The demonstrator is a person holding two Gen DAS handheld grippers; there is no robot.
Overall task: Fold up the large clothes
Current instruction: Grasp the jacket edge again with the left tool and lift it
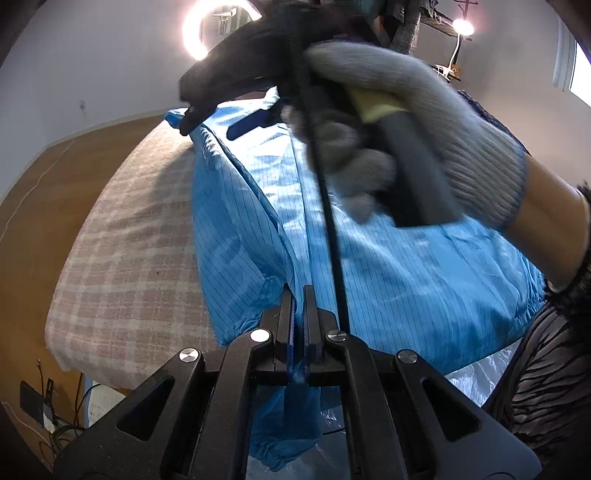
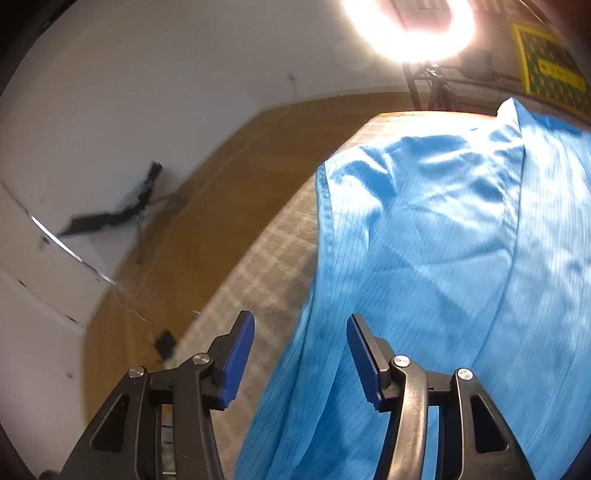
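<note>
Blue garment point(image 1: 369, 280) lies spread over my work surface, a table draped in a pink-and-white checked cloth point(image 1: 122, 266). The fabric is light blue with thin dark pinstripes; its near hem hangs off the table edge toward me.

Left gripper point(image 1: 299, 314): jaws clenched, a fold of the blue garment pinched between the pads at the near edge. A length of the fabric hangs down below the fingers.

Right gripper point(image 2: 301, 354): jaws stand apart, released, nothing pressed between the blue pads point(image 2: 238, 360). The garment's left edge runs beneath the gap, but neither pad touches it as far as I can see. The right wrist view is motion-blurred.

From the left wrist view I see the right tool from behind: a hand in a grey knit glove point(image 1: 424, 136) wrapped round its dark handle point(image 1: 413, 173), held over the middle of the garment. Its fingertips point toward the far collar end.

A black cable point(image 1: 325, 192) crosses the left view from top to the gripper body.

Wooden floor point(image 2: 207, 206) left of the table; ring light point(image 1: 207, 33) behind on the wall side.
</note>
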